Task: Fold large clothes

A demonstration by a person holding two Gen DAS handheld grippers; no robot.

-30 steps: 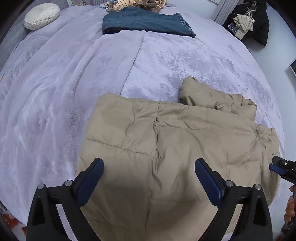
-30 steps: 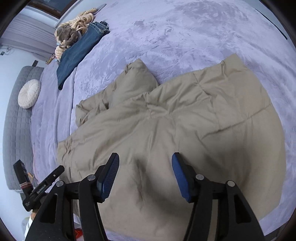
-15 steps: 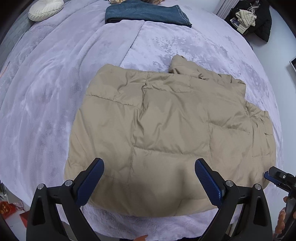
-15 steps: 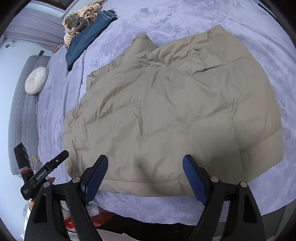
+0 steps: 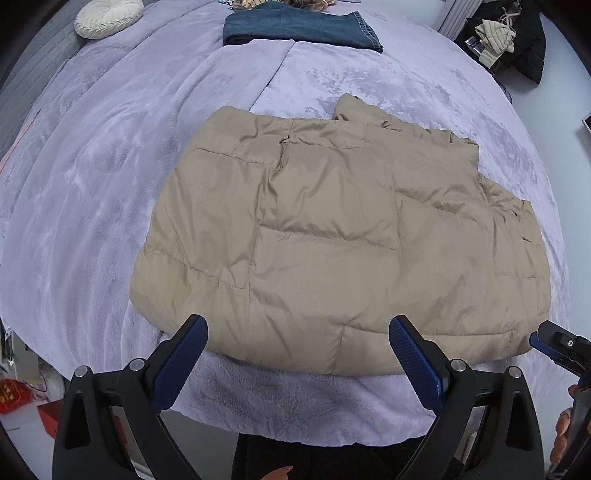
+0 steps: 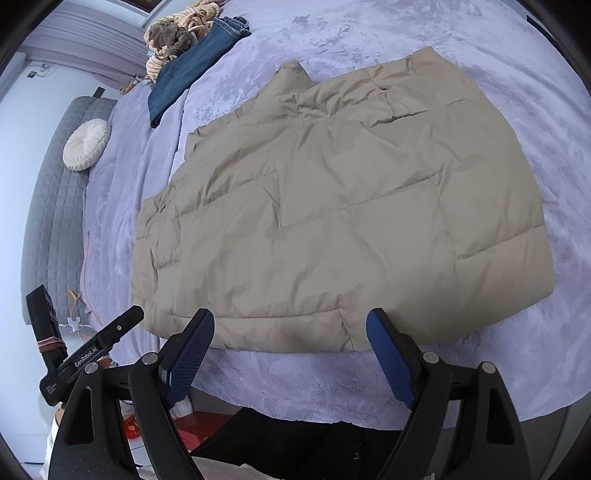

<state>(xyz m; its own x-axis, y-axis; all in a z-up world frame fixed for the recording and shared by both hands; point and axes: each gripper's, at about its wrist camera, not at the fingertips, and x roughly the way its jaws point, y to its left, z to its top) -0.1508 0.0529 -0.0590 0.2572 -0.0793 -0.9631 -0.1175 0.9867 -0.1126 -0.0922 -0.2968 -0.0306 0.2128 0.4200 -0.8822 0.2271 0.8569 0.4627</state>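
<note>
A tan quilted puffer jacket (image 5: 332, 240) lies folded and flat on the lavender bed cover (image 5: 92, 166), close to the bed's near edge; it is also in the right wrist view as the jacket (image 6: 351, 206). My left gripper (image 5: 295, 325) hovers open over the jacket's near hem with nothing between its blue pads. My right gripper (image 6: 291, 315) is open too, above the same hem, and holds nothing. The two grippers sit side by side; the right one's tip (image 5: 554, 343) shows at the edge of the left wrist view.
Folded jeans (image 5: 299, 29) and a round cream cushion (image 5: 107, 16) lie at the far side of the bed. A dark clothes heap (image 5: 517, 40) sits off the bed to the right. Red items (image 5: 11, 395) are on the floor by the near bed edge (image 5: 295, 424).
Both grippers have drawn back toward the near bed edge, so the whole jacket now shows. The right gripper's jaws have spread wider. The jacket itself lies still.
</note>
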